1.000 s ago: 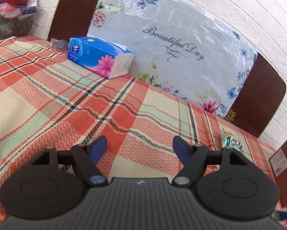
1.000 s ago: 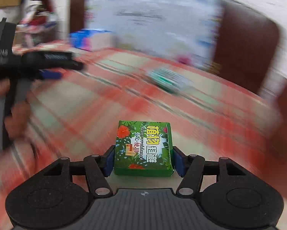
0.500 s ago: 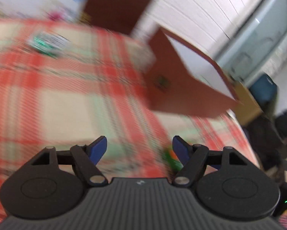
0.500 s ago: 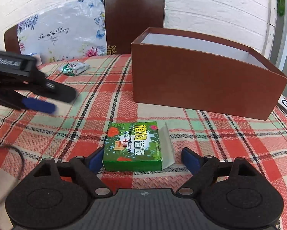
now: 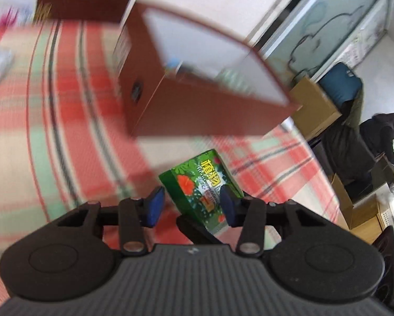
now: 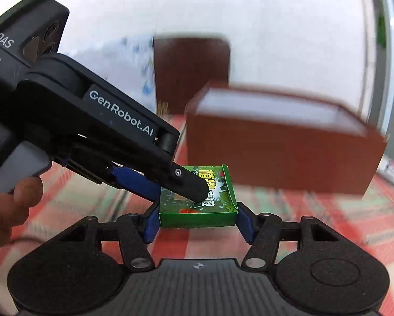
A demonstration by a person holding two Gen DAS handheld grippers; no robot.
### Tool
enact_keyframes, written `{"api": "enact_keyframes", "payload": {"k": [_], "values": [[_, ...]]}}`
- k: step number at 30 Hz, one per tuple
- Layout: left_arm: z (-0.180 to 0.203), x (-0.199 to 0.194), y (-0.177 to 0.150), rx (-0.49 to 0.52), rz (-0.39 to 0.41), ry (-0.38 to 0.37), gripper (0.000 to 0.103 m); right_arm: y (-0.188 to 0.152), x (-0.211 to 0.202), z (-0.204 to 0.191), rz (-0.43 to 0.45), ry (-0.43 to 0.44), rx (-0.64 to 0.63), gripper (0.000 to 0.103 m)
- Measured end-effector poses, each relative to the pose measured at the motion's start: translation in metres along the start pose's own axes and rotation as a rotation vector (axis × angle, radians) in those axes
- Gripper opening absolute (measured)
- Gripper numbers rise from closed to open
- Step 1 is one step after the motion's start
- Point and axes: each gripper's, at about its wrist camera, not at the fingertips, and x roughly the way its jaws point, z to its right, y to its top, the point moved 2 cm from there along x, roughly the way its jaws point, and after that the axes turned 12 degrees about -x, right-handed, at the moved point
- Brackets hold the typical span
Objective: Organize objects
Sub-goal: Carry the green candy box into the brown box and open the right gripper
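Green cardboard box (image 6: 197, 205) with leaf print, red flowers and yellow characters sits between the blue pads of the right gripper (image 6: 195, 220); jaws are closing and both pads look pressed against its side walls, so it reads as clamped on the box. One end flap of the box stands open on its right edge. Whether the box rests on the cloth or is lifted just clear, can't tell. Left gripper (image 6: 182, 185) reaches in from the left in the right wrist view, held by a hand (image 6: 7, 210) with fingertips curled under a grey trigger; one black finger lies across the box's printed top, the blue-padded finger sits at the box's left edge. In the left wrist view the same box (image 5: 200, 184) appears tilted, with the left gripper (image 5: 190, 205) jaws closing: right pad at the box face, left pad with a visible gap to the box, so not a grip yet. Red, cream and green plaid tablecloth (image 5: 65, 121) covers the table. Open brown rectangular box with white interior (image 6: 283, 142) stands behind the green box, near it, not touching. Dark brown chair back (image 6: 191, 73) sits behind that against a white wall. Background blurred; a person in dark clothes (image 5: 383, 134) bends over cardboard cartons far right in the left wrist view.
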Motion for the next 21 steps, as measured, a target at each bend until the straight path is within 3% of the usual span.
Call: {"api": "enact_keyframes", "payload": {"k": [5,10,14,18,21], "values": [[0.048,-0.009,0.041,0.124,0.109,-0.024,0.048,0.039,0.001,0.026,0.139,-0.096,-0.008,0.060],[0.072,0.025,0.083,0.170,0.131,-0.010,0.049,0.059,0.036,0.066,0.147,-0.146,0.041,0.060],[0.082,0.060,0.102,0.215,0.147,0.059,0.056,0.060,0.071,0.092,0.105,-0.188,0.077,0.062],[0.080,0.089,0.108,0.238,0.172,0.215,0.058,0.053,0.092,0.102,0.070,-0.231,0.089,0.066],[0.071,0.083,0.104,0.218,0.175,0.208,0.064,0.047,0.081,0.102,0.090,-0.228,0.089,0.064]]}}
